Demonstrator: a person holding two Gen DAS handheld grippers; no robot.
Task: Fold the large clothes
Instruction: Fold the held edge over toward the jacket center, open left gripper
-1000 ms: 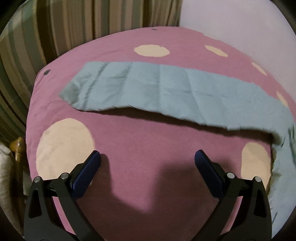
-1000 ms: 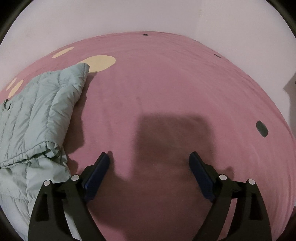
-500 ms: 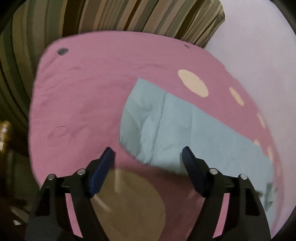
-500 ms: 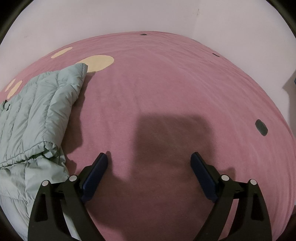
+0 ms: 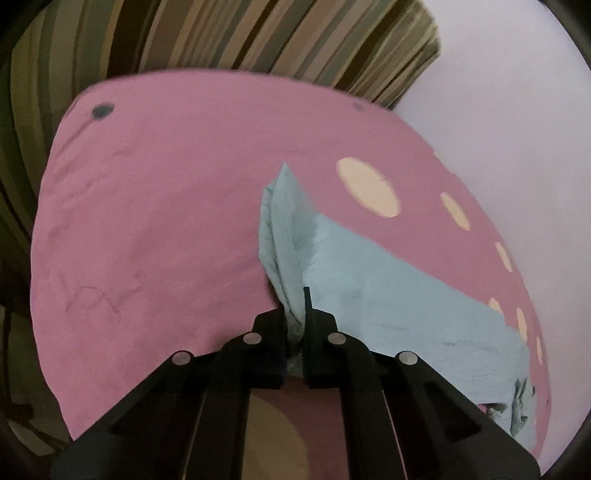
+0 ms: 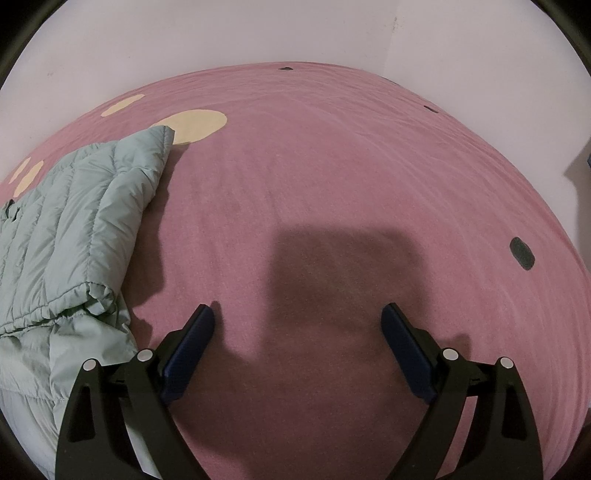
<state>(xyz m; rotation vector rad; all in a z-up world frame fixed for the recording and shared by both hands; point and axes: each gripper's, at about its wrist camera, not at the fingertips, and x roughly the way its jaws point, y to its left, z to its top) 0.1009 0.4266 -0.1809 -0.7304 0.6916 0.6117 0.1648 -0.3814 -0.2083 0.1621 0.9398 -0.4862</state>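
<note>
A pale blue-green quilted jacket [image 5: 388, 295] lies on a pink bed cover [image 5: 155, 221]. My left gripper [image 5: 295, 314] is shut on the end of the jacket's sleeve, which bunches up between the jaws and sticks out ahead. In the right wrist view the jacket [image 6: 66, 229] lies at the left, with a gathered cuff or hem near my left finger. My right gripper [image 6: 297, 325] is open and empty, low over bare pink cover [image 6: 332, 177], to the right of the jacket.
The cover has cream spots [image 5: 367, 186] and small dark spots [image 6: 521, 253]. A striped curtain [image 5: 221, 37] hangs behind the bed's far edge. White walls [image 6: 258, 33] border the bed at the back and right.
My left gripper moved forward onto the sleeve end and closed on it, bunching the cloth. The right gripper has barely moved and stays open.
</note>
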